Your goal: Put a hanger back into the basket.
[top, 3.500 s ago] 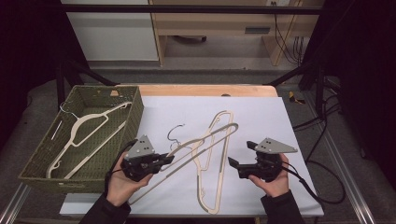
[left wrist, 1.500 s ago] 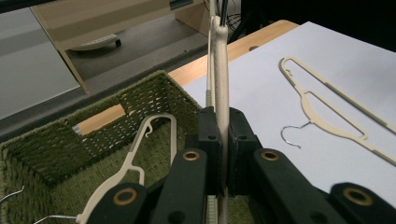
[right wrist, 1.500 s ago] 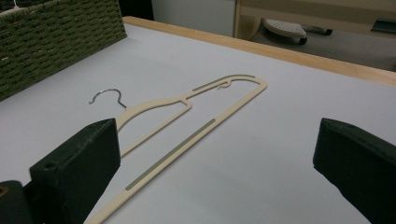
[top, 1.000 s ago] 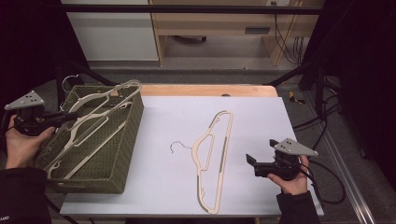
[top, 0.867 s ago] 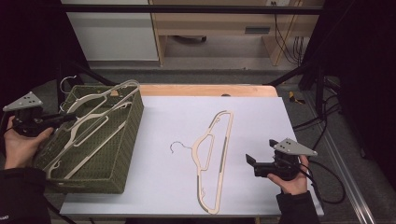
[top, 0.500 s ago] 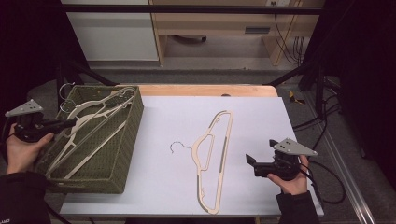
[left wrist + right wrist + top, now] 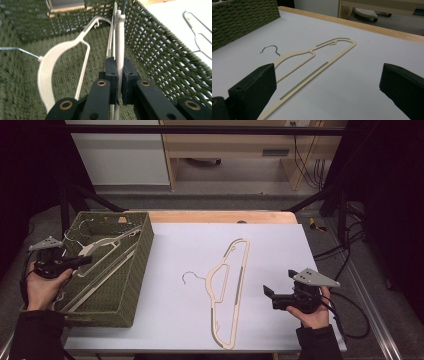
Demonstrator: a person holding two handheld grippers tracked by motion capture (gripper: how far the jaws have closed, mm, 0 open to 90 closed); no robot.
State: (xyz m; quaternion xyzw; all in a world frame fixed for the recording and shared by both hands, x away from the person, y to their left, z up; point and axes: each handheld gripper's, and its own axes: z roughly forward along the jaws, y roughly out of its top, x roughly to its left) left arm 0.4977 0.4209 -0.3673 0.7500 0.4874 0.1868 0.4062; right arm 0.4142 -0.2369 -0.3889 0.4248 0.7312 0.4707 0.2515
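A green woven basket (image 7: pixel 136 270) stands at the table's left. My left gripper (image 7: pixel 75 264) is over its left side, shut on the bar of a cream hanger (image 7: pixel 119 45) that slants down into the basket. Another cream hanger (image 7: pixel 47 67) with a metal hook lies inside. A third cream hanger (image 7: pixel 227 285) lies flat on the white table top, its hook pointing left; it also shows in the right gripper view (image 7: pixel 312 60). My right gripper (image 7: pixel 269 296) rests open near the table's front right, apart from that hanger, with nothing between its jaws.
The white table top (image 7: pixel 280 245) has a wooden strip (image 7: pixel 220 216) along its far edge. A black frame and cables (image 7: pixel 345 250) stand to the right. A desk and a white cabinet (image 7: pixel 120 150) sit behind the table.
My left gripper took a hanger off the table, carried it left over the basket, and has now lowered it into the basket. My right gripper has barely moved.
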